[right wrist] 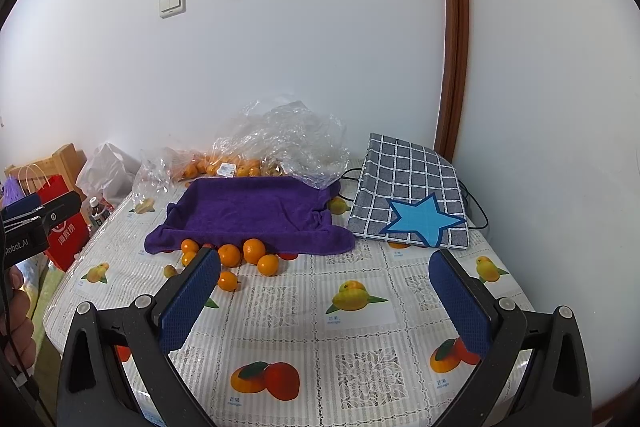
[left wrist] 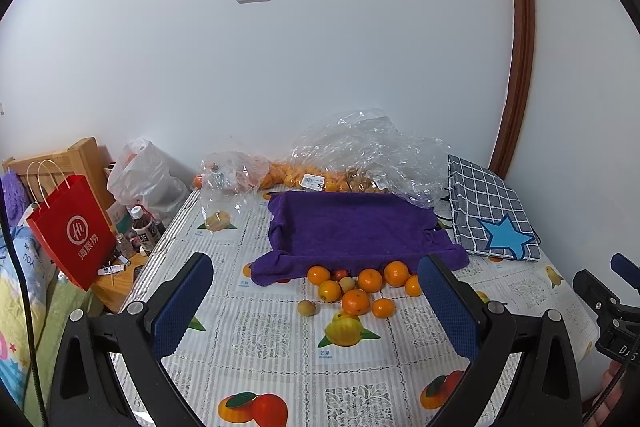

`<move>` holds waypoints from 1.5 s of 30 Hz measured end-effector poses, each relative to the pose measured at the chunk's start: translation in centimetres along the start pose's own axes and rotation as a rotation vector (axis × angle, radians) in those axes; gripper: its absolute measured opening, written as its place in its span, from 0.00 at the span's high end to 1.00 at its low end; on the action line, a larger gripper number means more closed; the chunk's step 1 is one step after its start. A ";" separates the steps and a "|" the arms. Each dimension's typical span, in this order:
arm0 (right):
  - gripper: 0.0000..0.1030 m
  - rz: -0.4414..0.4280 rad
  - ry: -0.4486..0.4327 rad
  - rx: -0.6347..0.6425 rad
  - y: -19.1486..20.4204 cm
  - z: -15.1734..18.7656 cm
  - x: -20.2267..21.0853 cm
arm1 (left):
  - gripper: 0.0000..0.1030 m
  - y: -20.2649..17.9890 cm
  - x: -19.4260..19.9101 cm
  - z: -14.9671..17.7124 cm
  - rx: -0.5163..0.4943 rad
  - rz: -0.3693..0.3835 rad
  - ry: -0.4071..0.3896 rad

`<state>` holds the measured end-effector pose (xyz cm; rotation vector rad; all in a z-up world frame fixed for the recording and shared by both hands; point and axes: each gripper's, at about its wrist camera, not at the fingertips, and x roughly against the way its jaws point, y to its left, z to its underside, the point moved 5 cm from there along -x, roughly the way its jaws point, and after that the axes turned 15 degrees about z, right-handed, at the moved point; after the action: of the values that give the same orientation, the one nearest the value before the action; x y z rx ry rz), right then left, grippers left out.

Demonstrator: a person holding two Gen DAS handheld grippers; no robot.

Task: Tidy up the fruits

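Observation:
Several small oranges (left wrist: pixel 356 301) (right wrist: pixel 255 251) lie loose on the fruit-print tablecloth, with a few tan round fruits (left wrist: pixel 307 307) and a small red one (left wrist: pixel 340 273) among them. They cluster at the front edge of a tray draped in a purple towel (left wrist: pixel 352 227) (right wrist: pixel 256 211). My left gripper (left wrist: pixel 316 275) is open, hovering just short of the pile with nothing between its blue pads. My right gripper (right wrist: pixel 326 271) is also open and empty, to the right of the fruit. More oranges sit in clear plastic bags (left wrist: pixel 360 155) (right wrist: pixel 280 143) behind the tray.
A checked grey cloth bag with a blue star (left wrist: pixel 488 211) (right wrist: pixel 408 199) lies at the back right against the wall. A red paper bag (left wrist: pixel 72 231), a bottle (left wrist: pixel 142 227) and a white plastic bag (left wrist: pixel 144 179) stand off the table's left edge. A hand (right wrist: pixel 16 311) holds the left gripper's handle.

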<state>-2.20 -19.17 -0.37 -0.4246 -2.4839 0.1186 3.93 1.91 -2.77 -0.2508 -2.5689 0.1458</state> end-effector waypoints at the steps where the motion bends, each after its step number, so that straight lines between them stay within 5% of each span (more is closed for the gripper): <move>1: 0.01 0.000 0.000 0.001 0.0 0.0 0.0 | 0.00 -0.1 0.0 0.1 -0.002 0.001 0.001; 26: 0.01 0.025 -0.005 0.036 1.3 0.8 -0.8 | 0.00 1.7 -1.8 1.4 0.008 -0.030 0.020; 37: 0.00 0.079 0.024 0.071 3.0 1.9 -4.3 | 0.00 3.9 -5.7 3.5 0.040 -0.030 0.085; 45: 0.00 0.026 0.063 0.117 5.6 4.1 -8.0 | 0.00 6.0 -9.9 6.3 0.082 -0.035 0.173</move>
<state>3.01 -16.40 -9.14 -0.4046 -2.3956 0.2557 9.69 5.40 -14.16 -0.1796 -2.3879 0.2065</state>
